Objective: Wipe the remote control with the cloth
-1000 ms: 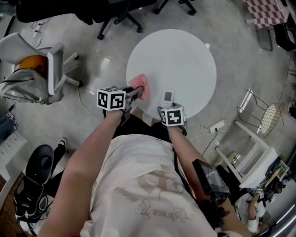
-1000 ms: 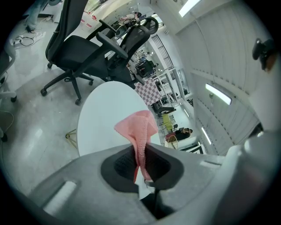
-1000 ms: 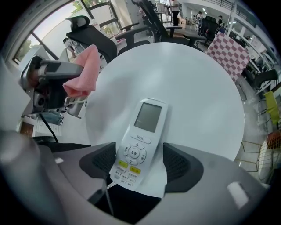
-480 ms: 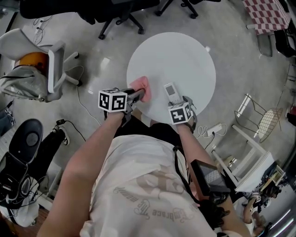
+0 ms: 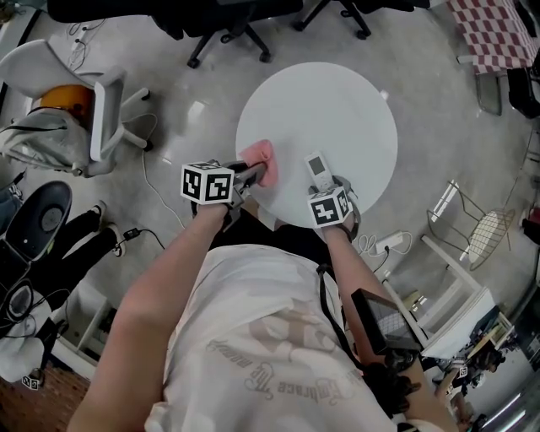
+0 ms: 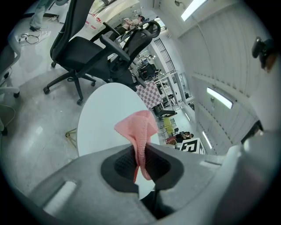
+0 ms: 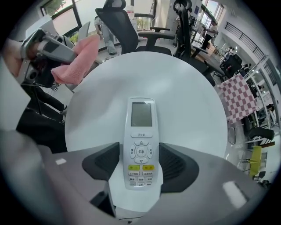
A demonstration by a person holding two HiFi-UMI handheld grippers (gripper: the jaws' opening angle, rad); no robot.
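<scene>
A white remote control [image 5: 316, 166] [image 7: 140, 145] lies face up near the front edge of the round white table [image 5: 337, 101]. My right gripper [image 5: 327, 186] [image 7: 140, 165] points straight down over its button end. The jaws have just been closing, with the remote between the pads; a thin gap still shows on the left side. My left gripper [image 5: 251, 175] [image 6: 141, 162] is shut on a pink cloth [image 5: 260, 158] [image 6: 139, 132] and holds it over the table's left edge, left of the remote. The cloth [image 7: 77, 61] also shows in the right gripper view.
Black office chairs [image 5: 228, 25] stand beyond the table. A white chair with an orange bag [image 5: 72, 110] is at the left, a wire chair [image 5: 485, 224] at the right. Cables and a power strip [image 5: 384, 240] lie on the floor.
My right gripper has shifted to the right and rolled, and its jaws have narrowed round the remote. The left gripper and the cloth have stayed put.
</scene>
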